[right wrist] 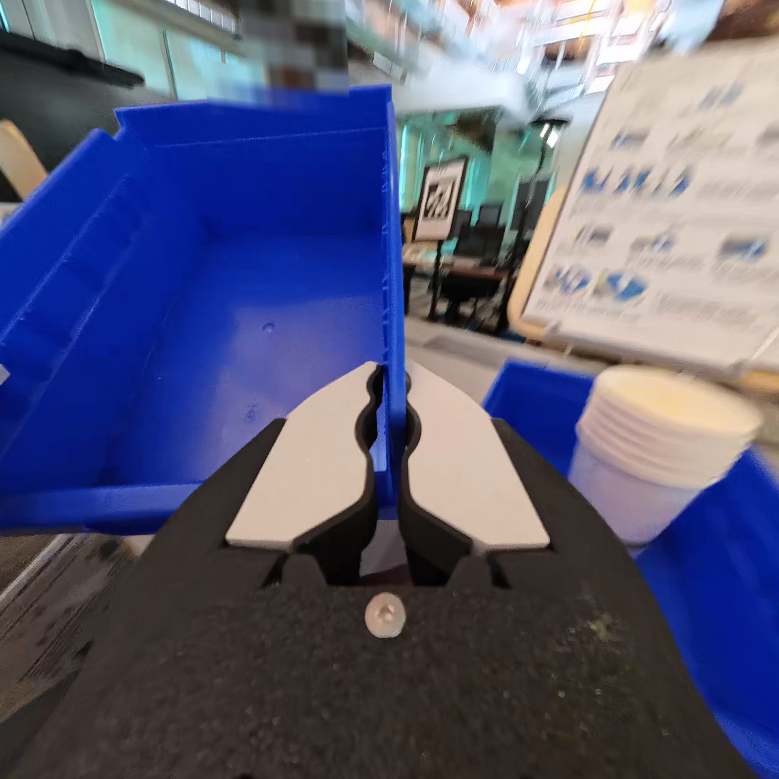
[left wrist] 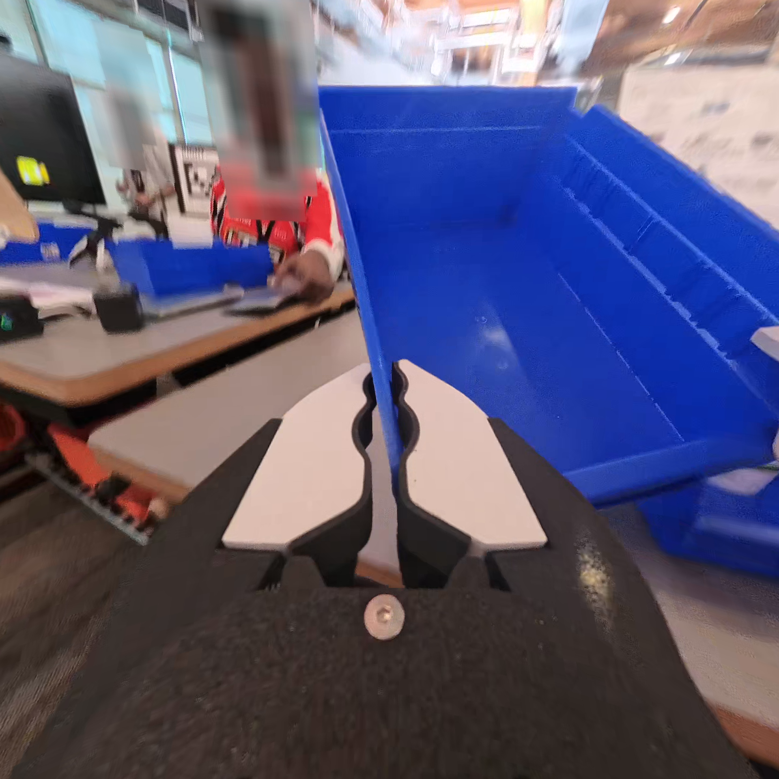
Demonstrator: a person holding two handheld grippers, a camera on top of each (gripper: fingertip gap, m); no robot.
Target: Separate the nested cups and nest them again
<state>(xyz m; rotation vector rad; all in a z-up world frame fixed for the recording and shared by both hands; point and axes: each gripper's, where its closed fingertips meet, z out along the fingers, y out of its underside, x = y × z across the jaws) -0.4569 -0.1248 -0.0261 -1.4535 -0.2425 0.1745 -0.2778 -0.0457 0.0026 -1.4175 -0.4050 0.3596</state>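
Left gripper [left wrist: 384, 371] and right gripper [right wrist: 394, 371] each clamp a side wall of the tilted blue bin [left wrist: 527, 295].
Nested white cups [right wrist: 662, 447] stand right of it, seemingly inside another blue bin [right wrist: 716, 590].

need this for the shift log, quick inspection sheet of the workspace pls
surface: grey table with wood edge, bare where visible
job's things: stack of nested white cups standing in a second blue bin
clutter: empty blue bin held tilted in the air
grippers: left tool and right tool each shut on a side wall of the empty blue bin
cables: nothing seen
surroundings: person at a neighbouring desk, dark monitor, poster board
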